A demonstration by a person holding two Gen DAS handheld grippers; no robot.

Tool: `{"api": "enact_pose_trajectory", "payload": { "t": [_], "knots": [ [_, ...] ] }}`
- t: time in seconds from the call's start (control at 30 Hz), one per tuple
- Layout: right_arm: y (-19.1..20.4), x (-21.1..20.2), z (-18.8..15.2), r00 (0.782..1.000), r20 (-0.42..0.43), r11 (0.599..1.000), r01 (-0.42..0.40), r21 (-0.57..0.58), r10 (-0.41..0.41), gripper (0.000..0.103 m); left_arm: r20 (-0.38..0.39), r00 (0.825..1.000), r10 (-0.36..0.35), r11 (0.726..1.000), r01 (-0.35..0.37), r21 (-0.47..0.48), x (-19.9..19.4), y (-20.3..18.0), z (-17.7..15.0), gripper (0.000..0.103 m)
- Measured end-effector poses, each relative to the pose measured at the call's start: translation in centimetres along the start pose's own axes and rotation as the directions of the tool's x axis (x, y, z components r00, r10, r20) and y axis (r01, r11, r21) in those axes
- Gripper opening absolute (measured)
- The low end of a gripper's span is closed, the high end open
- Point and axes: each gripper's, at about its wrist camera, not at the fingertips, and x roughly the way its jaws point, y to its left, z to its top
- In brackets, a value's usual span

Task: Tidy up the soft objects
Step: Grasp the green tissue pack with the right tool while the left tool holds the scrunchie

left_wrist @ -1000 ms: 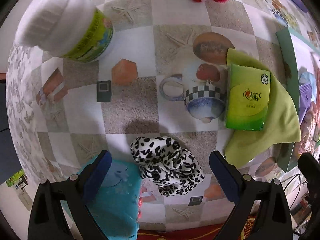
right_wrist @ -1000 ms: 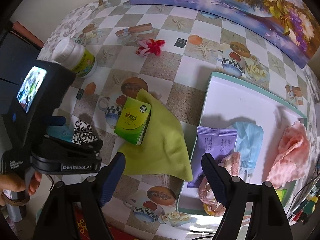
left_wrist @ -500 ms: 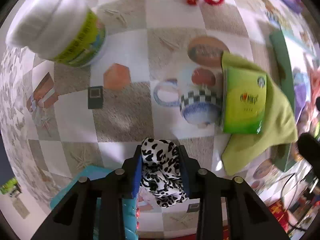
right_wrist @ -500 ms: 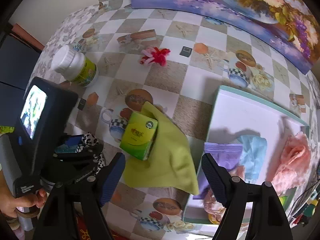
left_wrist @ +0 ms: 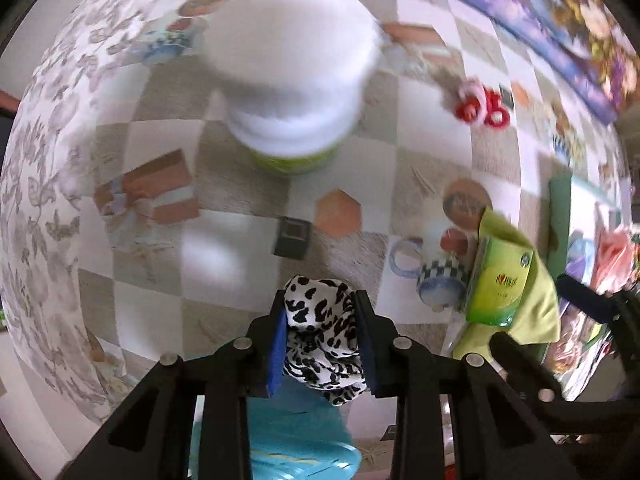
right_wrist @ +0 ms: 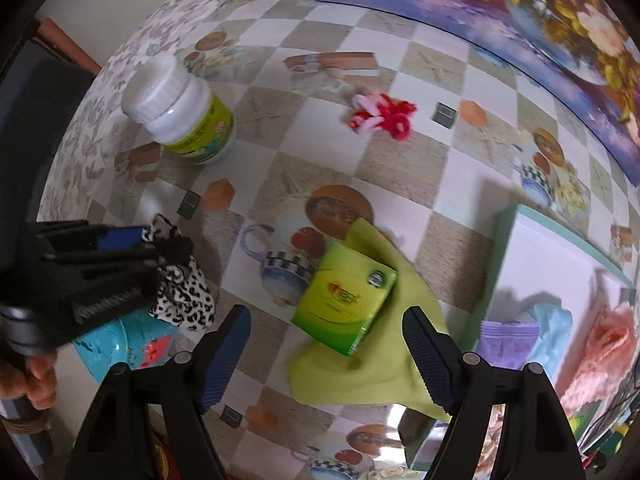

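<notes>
Now the left gripper [left_wrist: 320,336] is clamping the leopard-print cloth [left_wrist: 322,342]: a second ago its jaws were standing wide on either side of the bundle, and they have closed in until the blue pads are pressing into the fabric from both flanks. The cloth is bunching between them, its upper folds bulging past the fingertips and a loose tail drooping out underneath, so it is behaving like a thin, limp scarf or scrunchie, white with black blotches, easily squashed. It is hanging just over the teal cloth [left_wrist: 280,436], and the right wrist view is showing that same teal piece lying on the tablecloth [right_wrist: 320,152] under the lifted bundle; whether the tail is still brushing it, I cannot tell. The view under the left gripper has also been sliding, with the white jar [left_wrist: 294,80] now looming blurred straight ahead. In my judgement this means the pick is done and the carry toward the tray [right_wrist: 506,248] is beginning; pink, pale blue and purple soft things are already lying inside it. The right gripper [right_wrist: 326,344] is standing wide and holding nothing, hovering over the green tissue pack [right_wrist: 344,300], which is resting on the lime cloth [right_wrist: 372,376] just beside the tray's near edge. Farther off, the red and pink hair tie [right_wrist: 382,118] is lying alone on the checkered cover.
</notes>
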Motion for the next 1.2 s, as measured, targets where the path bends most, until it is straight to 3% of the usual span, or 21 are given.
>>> {"api": "enact_pose_trajectory", "payload": {
  "t": [0.13,0.4,0.83,1.0,1.07,1.2],
  "knots": [
    [1.1,0.8,0.5,1.000,-0.020,1.000,-0.001,-0.022,0.000,0.071,0.029,0.999,-0.029,0.999,0.030,-0.030,-1.5,1.2,0.1,0.033],
    [1.6,2.9,0.9,0.996,-0.070,0.998,0.050,-0.024,-0.051,0.071,0.040,0.997,-0.060,0.997,0.062,-0.048,-3.9,4.1,-0.1,0.033],
    [0.5,4.6,2.1,0.988,-0.113,0.995,0.104,0.006,-0.103,0.071,0.011,0.997,-0.075,0.995,0.076,-0.062,-1.5,4.5,0.6,0.033],
    [-0.4,5.5,1.9,0.988,-0.131,0.996,0.087,0.033,-0.082,0.067,0.008,0.997,-0.074,0.995,0.075,-0.063,-1.2,4.0,0.7,0.033],
    [-0.6,5.7,1.8,0.988,-0.134,0.996,0.084,0.031,-0.079,0.059,0.006,0.997,-0.073,0.995,0.073,-0.063,-1.1,4.0,0.8,0.033],
    [0.2,5.5,1.6,0.988,-0.122,0.996,0.092,0.009,-0.090,0.058,0.006,0.997,-0.071,0.995,0.071,-0.067,-1.2,4.1,0.7,0.033]
  ]
}}
